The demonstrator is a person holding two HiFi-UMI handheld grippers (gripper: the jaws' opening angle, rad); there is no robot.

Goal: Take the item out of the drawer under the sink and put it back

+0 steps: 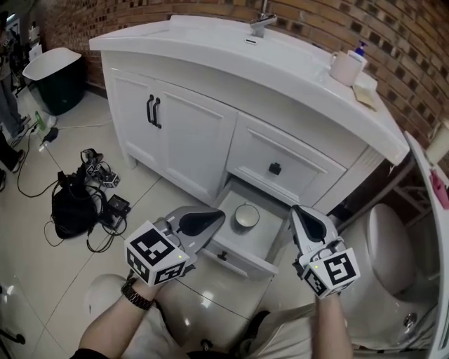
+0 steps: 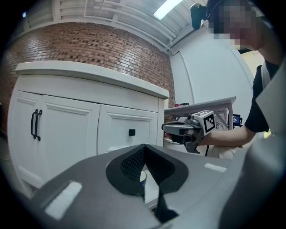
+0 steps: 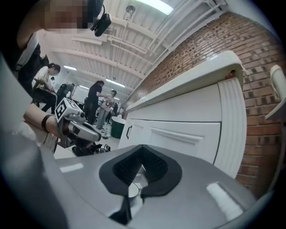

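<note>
Drawer (image 1: 236, 259): bottom one of the white vanity (image 1: 189, 137), pulled out over the tile floor.
Item: small round metal bowl (image 1: 246, 215), upright inside the open drawer, near its back left, touching neither gripper.
Left gripper (image 1: 219, 214): jaws pressed together, nothing between them; tip over the drawer's left edge, just beside the bowl, above it.
Right gripper (image 1: 297, 210): jaws pressed together, empty; tip over the drawer's right edge, clear of the bowl.
Gripper views: each looks down past closed pads at the drawer, the opposite gripper in frame to the side.
Upper drawer (image 1: 284, 158): closed, black knob (image 1: 275, 168) centred.
Cabinet doors (image 1: 151, 123): closed, pair of black handles (image 1: 153, 111) at the seam.
Countertop: faucet (image 1: 261, 24) at the back, white mug (image 1: 344, 68) on the right end, blue-topped pump bottle (image 1: 359, 52) just behind the mug.
Toilet (image 1: 393, 245): right of the vanity, beside the right gripper.
Floor, left: black bag with cables (image 1: 74, 207), well apart from the drawer.
Bin (image 1: 52, 80): dark green, pale lid, far left by the brick wall (image 1: 119, 17).
Left wrist: black watch (image 1: 135, 293).
</note>
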